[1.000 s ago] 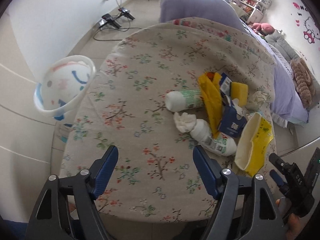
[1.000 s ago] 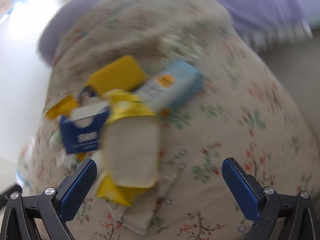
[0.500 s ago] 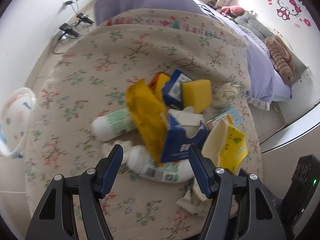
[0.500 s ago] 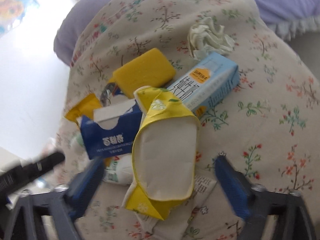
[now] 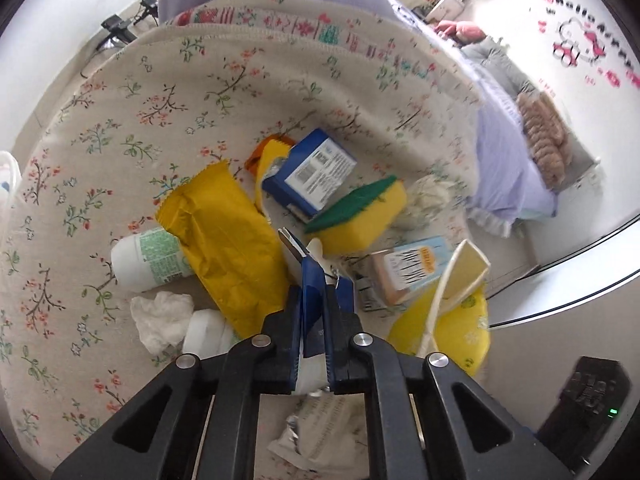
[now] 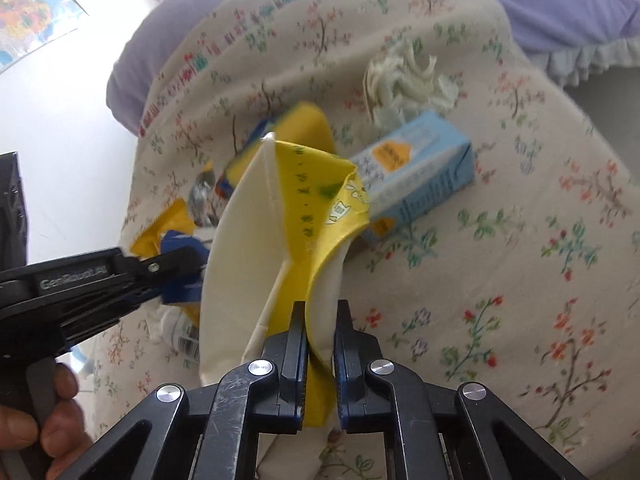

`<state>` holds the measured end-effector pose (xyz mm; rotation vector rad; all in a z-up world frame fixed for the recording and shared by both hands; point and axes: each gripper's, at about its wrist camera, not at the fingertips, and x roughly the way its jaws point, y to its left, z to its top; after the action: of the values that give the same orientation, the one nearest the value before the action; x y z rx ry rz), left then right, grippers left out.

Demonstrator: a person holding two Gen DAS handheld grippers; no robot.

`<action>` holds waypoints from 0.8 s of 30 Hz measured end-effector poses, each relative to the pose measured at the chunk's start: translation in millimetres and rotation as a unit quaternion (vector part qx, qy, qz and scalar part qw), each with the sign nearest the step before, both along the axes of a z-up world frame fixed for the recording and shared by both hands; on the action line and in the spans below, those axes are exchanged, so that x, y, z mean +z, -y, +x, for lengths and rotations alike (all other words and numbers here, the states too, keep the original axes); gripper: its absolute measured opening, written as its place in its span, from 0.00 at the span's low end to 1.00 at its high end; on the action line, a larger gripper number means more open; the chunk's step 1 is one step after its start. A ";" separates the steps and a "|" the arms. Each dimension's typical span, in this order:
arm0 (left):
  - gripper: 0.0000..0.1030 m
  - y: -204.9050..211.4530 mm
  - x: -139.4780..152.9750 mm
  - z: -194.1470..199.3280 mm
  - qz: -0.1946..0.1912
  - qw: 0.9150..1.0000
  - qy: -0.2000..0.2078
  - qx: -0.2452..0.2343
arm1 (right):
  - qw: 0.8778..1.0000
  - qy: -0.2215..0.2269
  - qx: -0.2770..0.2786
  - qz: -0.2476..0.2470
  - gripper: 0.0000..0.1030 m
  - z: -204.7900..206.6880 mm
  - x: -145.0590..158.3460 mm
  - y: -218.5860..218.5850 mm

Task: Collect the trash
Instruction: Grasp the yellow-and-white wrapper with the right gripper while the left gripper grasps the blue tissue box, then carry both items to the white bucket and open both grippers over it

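A pile of trash lies on a floral-clothed table [image 5: 160, 92]. My left gripper [image 5: 318, 276] is shut on a dark blue carton [image 5: 312, 292], whose torn top sticks up between the fingers. My right gripper [image 6: 320, 312] is shut on the yellow and cream carton [image 6: 280, 216] and holds it upright; it also shows in the left wrist view [image 5: 448, 300]. The left gripper [image 6: 172, 272] shows at the left of the right wrist view. Around them lie a yellow foil bag [image 5: 224, 240], a white bottle [image 5: 148, 256], a yellow sponge [image 5: 360, 216], a light blue milk carton [image 6: 416, 176] and crumpled tissue [image 6: 404, 76].
A second blue box [image 5: 312, 176] lies behind the sponge. A white tissue wad [image 5: 160, 320] and a foil wrapper [image 5: 316, 432] lie near the front edge. A bed with lilac cover [image 5: 504, 152] stands right of the table. A white bin rim [image 5: 6, 184] shows at far left.
Both grippers went from wide open to shut. The left one moved in and closed on the dark blue carton; the right one closed on the yellow and cream carton and raised it.
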<state>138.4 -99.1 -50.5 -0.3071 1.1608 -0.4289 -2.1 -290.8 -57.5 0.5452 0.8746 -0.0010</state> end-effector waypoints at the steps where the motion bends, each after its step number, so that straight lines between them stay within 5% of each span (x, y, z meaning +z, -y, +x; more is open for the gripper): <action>1: 0.10 -4.9 3.3 -1.1 -0.007 1.000 -0.001 0.002 | 1.000 0.004 -0.001 0.005 0.09 0.0 1.7 1.4; 9: 0.09 -64.7 33.5 -11.2 -0.081 0.996 -0.003 0.035 | 0.999 0.030 -0.016 0.030 0.10 -3.8 15.9 13.4; 15: 0.10 -106.9 47.9 -19.1 -0.058 0.997 0.013 0.058 | 0.997 0.048 -0.006 0.054 0.09 -2.4 21.0 9.1; 24: 0.10 -196.4 78.0 -2.8 -0.012 0.994 0.033 0.106 | 0.998 0.055 0.026 0.026 0.09 10.8 33.0 -26.9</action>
<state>135.7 97.3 27.5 -0.4300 1.0465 -0.2642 8.7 -263.9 -24.5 0.5661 0.7837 0.0979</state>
